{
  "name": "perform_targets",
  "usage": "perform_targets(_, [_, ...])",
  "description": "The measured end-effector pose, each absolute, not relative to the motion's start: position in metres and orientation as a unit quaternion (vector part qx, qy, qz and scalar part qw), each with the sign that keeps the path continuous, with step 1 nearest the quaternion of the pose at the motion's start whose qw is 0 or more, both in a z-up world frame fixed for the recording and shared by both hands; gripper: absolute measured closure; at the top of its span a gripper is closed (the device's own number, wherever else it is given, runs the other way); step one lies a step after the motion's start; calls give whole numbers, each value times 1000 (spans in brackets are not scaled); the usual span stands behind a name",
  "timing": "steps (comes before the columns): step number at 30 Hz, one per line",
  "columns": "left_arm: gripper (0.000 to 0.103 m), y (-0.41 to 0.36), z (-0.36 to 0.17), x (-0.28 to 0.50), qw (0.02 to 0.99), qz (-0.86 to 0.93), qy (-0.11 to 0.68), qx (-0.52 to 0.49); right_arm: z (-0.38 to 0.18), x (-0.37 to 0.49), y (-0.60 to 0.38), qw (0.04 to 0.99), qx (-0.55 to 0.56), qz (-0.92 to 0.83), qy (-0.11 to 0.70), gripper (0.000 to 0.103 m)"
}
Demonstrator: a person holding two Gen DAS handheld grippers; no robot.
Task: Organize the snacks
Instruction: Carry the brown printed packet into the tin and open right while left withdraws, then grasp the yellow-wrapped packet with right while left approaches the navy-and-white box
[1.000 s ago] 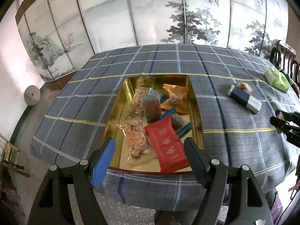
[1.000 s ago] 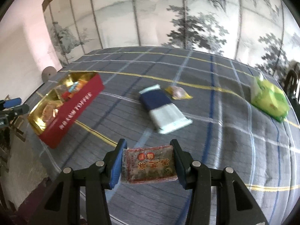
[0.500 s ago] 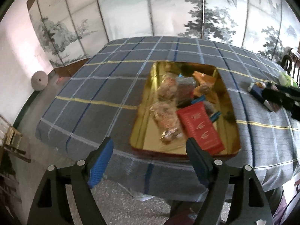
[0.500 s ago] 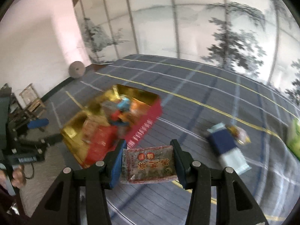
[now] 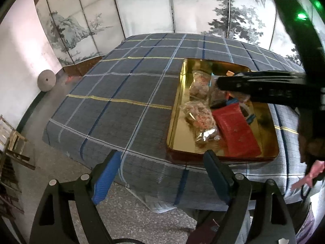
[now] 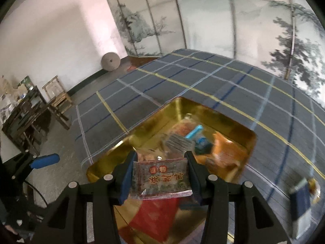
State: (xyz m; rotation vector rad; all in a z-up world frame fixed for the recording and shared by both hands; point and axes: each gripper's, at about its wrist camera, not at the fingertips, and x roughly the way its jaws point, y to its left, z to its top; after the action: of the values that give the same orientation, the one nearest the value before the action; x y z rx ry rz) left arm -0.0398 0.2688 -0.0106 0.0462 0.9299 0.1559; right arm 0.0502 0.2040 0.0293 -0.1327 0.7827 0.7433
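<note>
One gold tin tray [image 5: 174, 122] sits on the plaid tablecloth [image 5: 121, 101], holding two clear snack bags [image 5: 200, 120] and one red packet [image 5: 236, 130]. Our right gripper [image 6: 160, 174] clamps one brown printed snack packet [image 6: 162, 178] above that tray. Our left gripper [image 5: 160, 172], empty, is opening just before its near rim.

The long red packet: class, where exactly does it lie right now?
In the left wrist view, the long red packet lies inside the gold tray near its front edge, just right of a clear bag of snacks.
</note>
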Motion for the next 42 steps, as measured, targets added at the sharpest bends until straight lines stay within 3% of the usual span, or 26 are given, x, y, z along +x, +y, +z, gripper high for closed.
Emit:
perform_targets(6, [22,280,-18,-36,883,84,461,17,15,67,239,845,-74,363,385,54])
perform_targets(9, [22,283,-20,-35,880,87,466,12,17,74,241,847,-53,361,386,47])
perform_targets(12, [22,281,-19,-35,879,88,468,9,26,74,223,854,-11,363,372,46])
perform_targets(18, [22,268,-11,-39,886,75,458,18,34,45,145,888,12,308,340,44])
perform_targets(24, [22,242,-6,-37,886,50,461,32,16,24,43,906,-34,213,363,44])
perform_targets(34, [18,192,-10,-27,878,16,473,68,16,71,-67,906,-11,149,396,44])
perform_targets(42, [18,163,-8,-14,875,4,475,95,0,122,-75,898,-20,141,416,44])
